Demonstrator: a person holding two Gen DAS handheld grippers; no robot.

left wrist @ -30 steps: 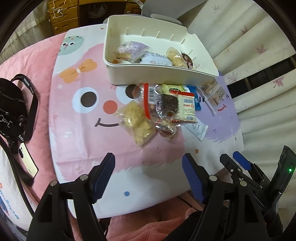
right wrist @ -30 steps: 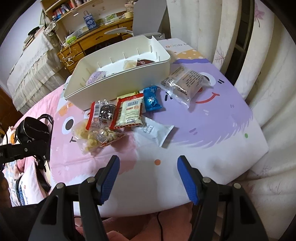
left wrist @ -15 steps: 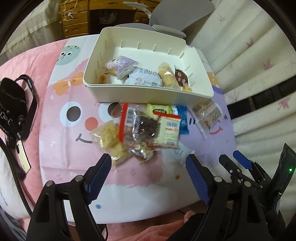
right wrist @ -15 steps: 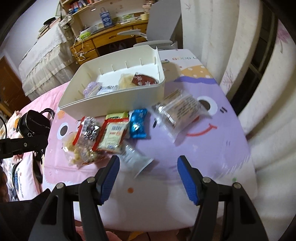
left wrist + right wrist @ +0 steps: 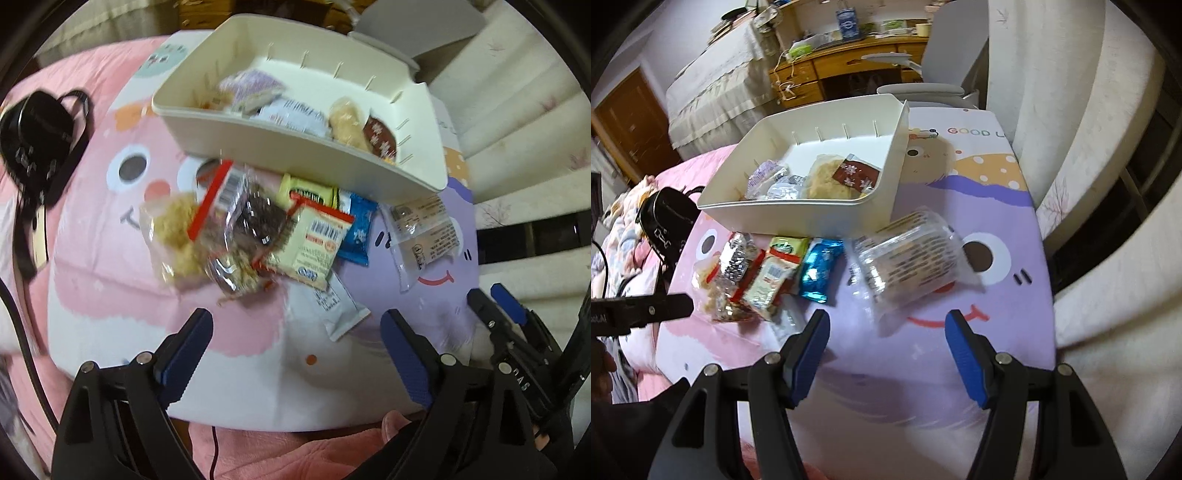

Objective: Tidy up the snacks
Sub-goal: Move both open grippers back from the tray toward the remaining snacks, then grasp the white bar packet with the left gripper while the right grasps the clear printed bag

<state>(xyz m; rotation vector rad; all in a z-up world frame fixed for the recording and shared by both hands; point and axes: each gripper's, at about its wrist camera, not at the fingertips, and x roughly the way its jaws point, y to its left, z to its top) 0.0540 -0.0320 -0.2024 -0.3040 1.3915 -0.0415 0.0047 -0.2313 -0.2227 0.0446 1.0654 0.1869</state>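
Note:
A cream plastic bin [image 5: 280, 147] [image 5: 798, 214] stands at the back of the cartoon-print table and holds several wrapped snacks. In front of it lies a heap of loose snacks: a clear bag of yellow crackers [image 5: 173, 236], a red-edged dark packet [image 5: 255, 218], a cream packet with red trim [image 5: 314, 243] [image 5: 768, 280], a blue packet [image 5: 358, 232] [image 5: 820, 269], a white packet [image 5: 340, 306] and a clear wrapped pack [image 5: 424, 236] [image 5: 908, 258]. My left gripper [image 5: 295, 350] is open and empty, above the table before the heap. My right gripper [image 5: 886, 343] is open and empty, just short of the clear pack.
A black camera bag with strap [image 5: 33, 136] [image 5: 665, 218] lies on the pink bedding left of the table. White curtains [image 5: 1071, 147] hang at the right. A grey chair [image 5: 934, 55] and a wooden desk [image 5: 831, 70] stand behind the table.
Both grippers have moved forward and right over the table. The right one has closed in on the clear pack. No snack has been picked up.

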